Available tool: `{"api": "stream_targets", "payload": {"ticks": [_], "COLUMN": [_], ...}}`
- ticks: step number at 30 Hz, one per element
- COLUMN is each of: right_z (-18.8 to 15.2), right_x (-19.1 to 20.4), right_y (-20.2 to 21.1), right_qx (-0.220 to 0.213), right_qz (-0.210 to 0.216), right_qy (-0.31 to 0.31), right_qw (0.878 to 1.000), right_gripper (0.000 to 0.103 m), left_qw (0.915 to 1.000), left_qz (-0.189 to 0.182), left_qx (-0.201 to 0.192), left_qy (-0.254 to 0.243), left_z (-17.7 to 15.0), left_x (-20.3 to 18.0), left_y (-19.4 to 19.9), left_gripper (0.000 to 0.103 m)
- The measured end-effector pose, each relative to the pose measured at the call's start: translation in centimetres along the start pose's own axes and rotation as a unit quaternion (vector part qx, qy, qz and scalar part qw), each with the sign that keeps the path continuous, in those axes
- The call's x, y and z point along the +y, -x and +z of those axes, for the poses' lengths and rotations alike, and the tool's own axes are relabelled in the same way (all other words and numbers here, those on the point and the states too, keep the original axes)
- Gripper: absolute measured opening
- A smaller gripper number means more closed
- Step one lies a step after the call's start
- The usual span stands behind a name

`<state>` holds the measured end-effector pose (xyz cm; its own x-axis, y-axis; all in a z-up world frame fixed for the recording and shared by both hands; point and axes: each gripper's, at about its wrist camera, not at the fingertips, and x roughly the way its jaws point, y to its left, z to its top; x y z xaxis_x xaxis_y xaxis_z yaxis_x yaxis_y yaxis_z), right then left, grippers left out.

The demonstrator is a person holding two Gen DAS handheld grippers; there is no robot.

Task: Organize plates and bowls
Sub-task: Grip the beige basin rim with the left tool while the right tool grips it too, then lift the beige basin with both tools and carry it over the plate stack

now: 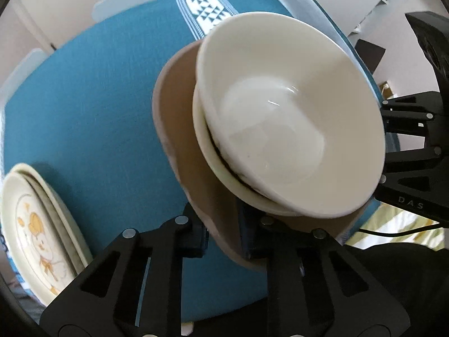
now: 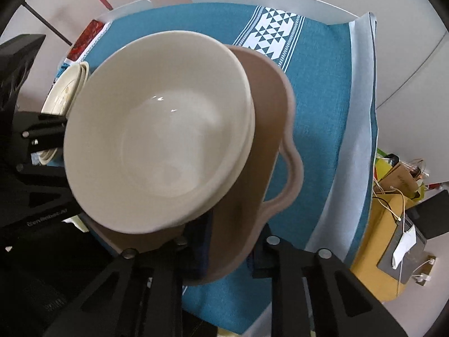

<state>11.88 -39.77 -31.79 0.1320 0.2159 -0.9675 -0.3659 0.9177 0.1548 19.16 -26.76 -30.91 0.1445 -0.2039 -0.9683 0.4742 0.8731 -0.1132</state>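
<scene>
Two cream bowls [image 1: 280, 118] [image 2: 157, 129] are nested one inside the other on a brown wavy-edged plate [image 1: 174, 98] [image 2: 272, 106]. My left gripper [image 1: 224, 238] is shut on the plate's near rim in the left wrist view. On the opposite rim, my right gripper [image 2: 228, 250] is shut as well. Each gripper also shows in the other's view, the right gripper [image 1: 407, 146] at the far right and the left gripper [image 2: 42, 146] at the far left. Whether the plate rests on the teal tablecloth [image 1: 84, 98] [image 2: 317, 112] I cannot tell.
A stack of cream plates with a yellow drawing [image 1: 36, 224] [image 2: 64, 90] lies on the cloth to the left of the bowls. A red item [image 2: 85, 39] sits at the far left corner. Past the table's right edge is a yellow surface with cables [image 2: 387, 224].
</scene>
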Motion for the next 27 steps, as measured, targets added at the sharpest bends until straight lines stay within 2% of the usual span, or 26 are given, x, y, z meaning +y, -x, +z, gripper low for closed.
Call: {"api": "stream_targets", "payload": {"ticks": [4,9,16,27], "right_z": [-0.6,-1.0,-1.3,0.4], "right_x": [0.2,0.2,-0.1,1.8], "right_y": [0.0,0.4,1.2,1.7], "right_qx": [-0.022,-0.041,-0.061,-0.087], "right_qz": [0.004,-0.004,-0.014,-0.027], "right_qy": [-0.01,-0.006,0.001,0.009], "right_qw": [1.0,0.999,0.998,0.996], "right_gripper": [0.018,0.018,0.018,0.018], "left_qw": [0.9999,0.9993,0.9985,0.995], "left_qz": [-0.007,0.01,0.02,0.039], "left_qx": [-0.015,-0.031,-0.045,-0.09], "left_qy": [0.002,-0.02,-0.023,-0.016], "left_z": [-0.2,-0.6,-0.4,-1.2], "left_x": [-0.1,0.0,-0.2,1.5], "left_y": [-0.1,-0.5,0.1,2.8], "left_gripper": [0.014,0.014,0.014,0.014]}}
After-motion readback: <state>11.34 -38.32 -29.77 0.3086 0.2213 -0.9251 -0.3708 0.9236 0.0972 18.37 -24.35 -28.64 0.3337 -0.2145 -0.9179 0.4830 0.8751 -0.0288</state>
